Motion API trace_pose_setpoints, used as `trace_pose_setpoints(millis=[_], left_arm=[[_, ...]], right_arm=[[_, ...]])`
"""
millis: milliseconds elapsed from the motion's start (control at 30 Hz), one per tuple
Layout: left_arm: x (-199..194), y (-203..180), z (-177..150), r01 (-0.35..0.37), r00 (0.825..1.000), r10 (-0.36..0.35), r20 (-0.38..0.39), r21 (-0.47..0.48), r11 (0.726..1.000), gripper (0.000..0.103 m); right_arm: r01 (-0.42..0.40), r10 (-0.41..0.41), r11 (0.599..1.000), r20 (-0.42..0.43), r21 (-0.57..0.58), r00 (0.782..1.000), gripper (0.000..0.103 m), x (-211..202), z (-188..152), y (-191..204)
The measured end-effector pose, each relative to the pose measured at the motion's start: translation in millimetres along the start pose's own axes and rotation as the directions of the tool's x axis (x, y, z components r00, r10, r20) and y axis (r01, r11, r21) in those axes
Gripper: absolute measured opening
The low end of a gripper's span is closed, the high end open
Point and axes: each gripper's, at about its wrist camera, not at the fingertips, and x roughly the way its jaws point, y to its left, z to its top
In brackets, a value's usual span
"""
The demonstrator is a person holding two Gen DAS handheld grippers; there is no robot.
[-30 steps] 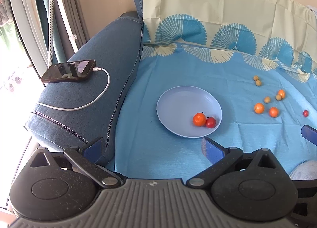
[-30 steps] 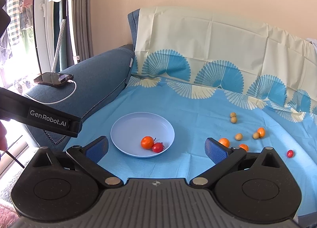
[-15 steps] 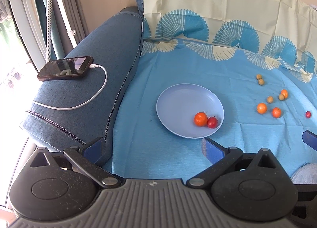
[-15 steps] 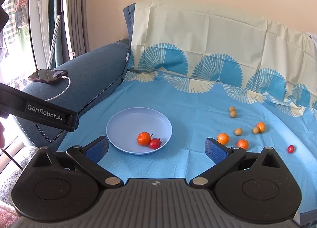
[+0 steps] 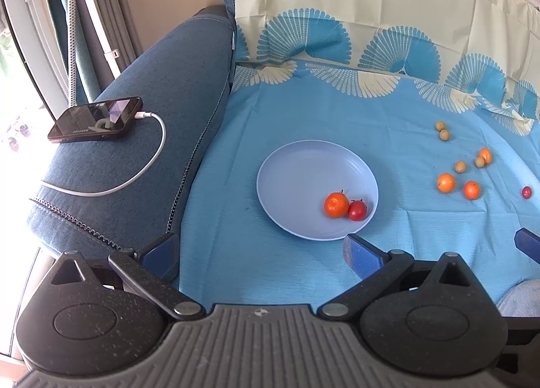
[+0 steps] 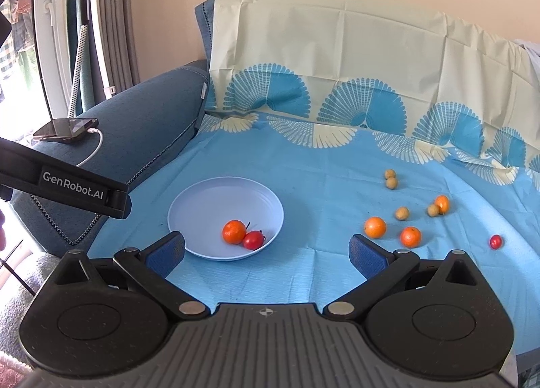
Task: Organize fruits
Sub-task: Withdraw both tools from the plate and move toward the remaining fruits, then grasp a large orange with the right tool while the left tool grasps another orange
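my left hand-held gripper [image 5: 260,253] is spread wide, its blue fingers [image 5: 362,254] holding nothing and touching nothing. just ahead of it, a little to the right, sits the pale blue plate [image 5: 297,165] on the blue cloth [image 5: 337,111], with an orange [image 5: 336,204] and a red cherry tomato [image 5: 357,210] touching each other near the plate's near right rim.

my right hand-held gripper [image 6: 266,251] is also spread wide and empty, above the cloth. the plate lies ahead between its fingers, toward the left one. ahead and right of the right finger lie three loose oranges [image 6: 375,227], four small tan fruits [image 6: 402,213] and one more red cherry tomato [image 6: 495,241], all on the cloth well apart from the plate. far left, a phone [image 6: 65,130] with a white cable rests on the sofa arm [image 6: 145,125].
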Motion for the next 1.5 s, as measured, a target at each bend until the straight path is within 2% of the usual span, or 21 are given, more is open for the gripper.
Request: trace_pose_setpoints(millis=[267,467,667,767,900,967,1067,1133,1233,1333,1433,1500], left_arm=[[7,-18,12,0.006,1.0,-0.006,-0.001,0.022,1.0,0.103],[15,-39,23,0.044,0.999,-0.043,-0.019,0.036,0.998,0.103],[27,-75,35,0.067,0.998,-0.064,-0.026,0.097,0.993,0.103],[40,-98,44,0.111,0.993,-0.105,-0.053,0.13,0.985,0.103],[67,-140,56,0.17,0.984,-0.155,-0.092,0.186,0.968,0.103],[88,-165,60,0.219,0.974,-0.198,-0.108,0.23,0.948,0.103],[128,-206,61,0.238,0.969,-0.205,-0.14,0.298,0.924,0.103],[154,-231,62,0.259,0.963,-0.214,-0.163,0.341,0.904,0.103],[189,-266,66,0.315,0.945,-0.249,-0.211,0.388,0.866,0.103],[220,-294,73,0.331,0.937,-0.244,-0.25,0.407,0.852,0.103],[247,-315,80,0.354,0.925,-0.248,-0.288,0.416,0.838,0.103],[265,-325,83,0.382,0.909,-0.255,-0.328,0.417,0.825,0.103]], right_arm=[[0.04,-0.04,0.999,0.0,0.037,0.999,0.102,7,-1,-18],[0.082,-0.081,0.994,-0.007,0.076,0.997,0.102,10,-4,-39],[0.146,-0.146,0.982,-0.012,0.122,0.989,0.102,14,-11,-69],[0.187,-0.186,0.971,-0.023,0.15,0.982,0.102,20,-17,-91],[0.251,-0.246,0.947,-0.05,0.202,0.968,0.102,36,-26,-128],[0.289,-0.283,0.931,-0.06,0.221,0.957,0.102,48,-31,-149],[0.326,-0.318,0.92,-0.073,0.219,0.945,0.102,72,-40,-181],[0.333,-0.324,0.924,-0.081,0.189,0.943,0.102,92,-45,-198],[0.339,-0.322,0.929,-0.13,0.145,0.938,0.102,129,-51,-220],[0.318,-0.282,0.93,-0.199,0.182,0.939,0.102,164,-56,-240],[0.32,-0.285,0.934,-0.209,0.162,0.936,0.102,191,-59,-247],[0.326,-0.298,0.938,-0.203,0.12,0.933,0.102,207,-60,-247]])
